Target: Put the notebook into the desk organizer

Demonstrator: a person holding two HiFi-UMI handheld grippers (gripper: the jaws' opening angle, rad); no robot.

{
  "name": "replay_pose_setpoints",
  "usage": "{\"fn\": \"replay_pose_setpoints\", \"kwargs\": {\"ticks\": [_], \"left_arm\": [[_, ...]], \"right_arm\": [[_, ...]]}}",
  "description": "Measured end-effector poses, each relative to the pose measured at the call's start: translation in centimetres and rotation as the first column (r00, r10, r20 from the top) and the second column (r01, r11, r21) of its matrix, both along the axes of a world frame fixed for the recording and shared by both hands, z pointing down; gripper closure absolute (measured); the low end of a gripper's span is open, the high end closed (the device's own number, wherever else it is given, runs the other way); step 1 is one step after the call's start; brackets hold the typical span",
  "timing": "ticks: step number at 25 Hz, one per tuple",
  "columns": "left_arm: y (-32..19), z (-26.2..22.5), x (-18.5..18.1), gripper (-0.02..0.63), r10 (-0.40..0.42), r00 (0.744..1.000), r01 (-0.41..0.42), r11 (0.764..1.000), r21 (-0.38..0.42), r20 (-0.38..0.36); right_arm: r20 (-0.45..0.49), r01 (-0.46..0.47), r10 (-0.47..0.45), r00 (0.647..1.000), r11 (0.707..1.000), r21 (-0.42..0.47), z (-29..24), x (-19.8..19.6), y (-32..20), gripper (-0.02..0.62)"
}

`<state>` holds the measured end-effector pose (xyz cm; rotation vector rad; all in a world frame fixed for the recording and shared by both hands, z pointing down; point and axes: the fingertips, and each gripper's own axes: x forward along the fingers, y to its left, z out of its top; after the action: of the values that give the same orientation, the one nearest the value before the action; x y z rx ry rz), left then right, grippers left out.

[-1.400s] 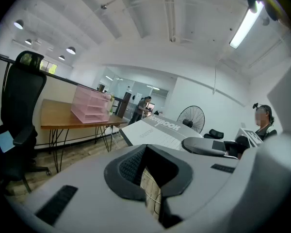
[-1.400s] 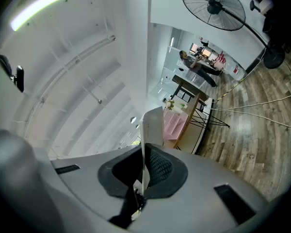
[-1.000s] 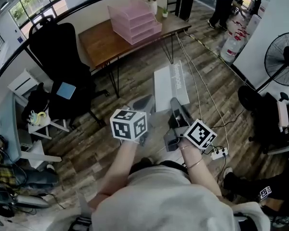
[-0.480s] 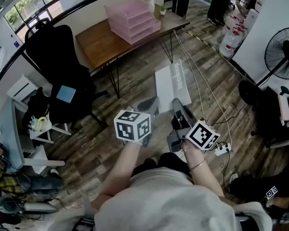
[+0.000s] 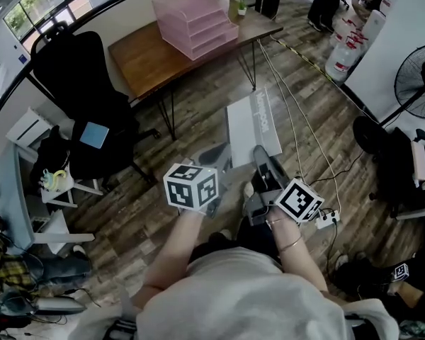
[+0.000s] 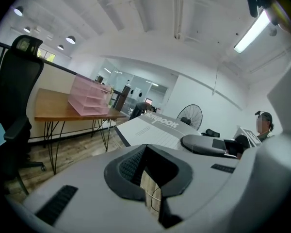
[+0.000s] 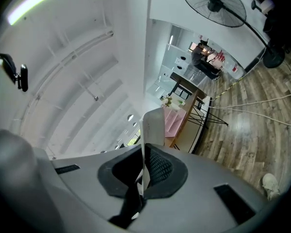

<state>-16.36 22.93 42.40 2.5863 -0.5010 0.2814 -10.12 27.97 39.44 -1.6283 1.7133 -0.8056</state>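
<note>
Both forearms out front, elbows bent. L gripper tips slightly down, jaws a narrow slit apart, nothing betw. R gripper level, jaws pinched on notebook edge.

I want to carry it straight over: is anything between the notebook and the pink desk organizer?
Nothing visible. The notebook, clamped in the right gripper, has only open floor before the desk, where the pink desk organizer sits. The black chair stands off to the left.

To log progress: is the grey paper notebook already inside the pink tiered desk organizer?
Out. The right gripper holds the grey notebook over the floor, apart from the pink organizer.
</note>
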Motion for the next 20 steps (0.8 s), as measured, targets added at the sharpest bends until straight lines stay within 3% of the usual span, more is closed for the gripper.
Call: {"fn": "replay_pose_setpoints", "kwargs": {"ticks": [7,15,20], "left_arm": [[-3.5,0.2,4.2,0.594,0.032,0.997,-0.039,0.994,0.106,0.071],[-10.6,-1.3,10.8,0.594,-0.059,0.997,0.053,0.993,0.109,0.044],[-13.9,-1.5,14.5,0.594,-0.113,0.994,0.113,0.992,0.056,-0.003]], "right_arm": [[0.027,0.033,-0.034,0.999,0.999,0.016,0.6,4.5,-5.3,0.589],[0.040,0.084,-0.086,0.996,0.995,0.048,-0.7,12.4,-12.7,0.589],[0.042,0.125,-0.127,0.991,0.990,0.064,-1.6,16.4,-15.9,0.589]]}}
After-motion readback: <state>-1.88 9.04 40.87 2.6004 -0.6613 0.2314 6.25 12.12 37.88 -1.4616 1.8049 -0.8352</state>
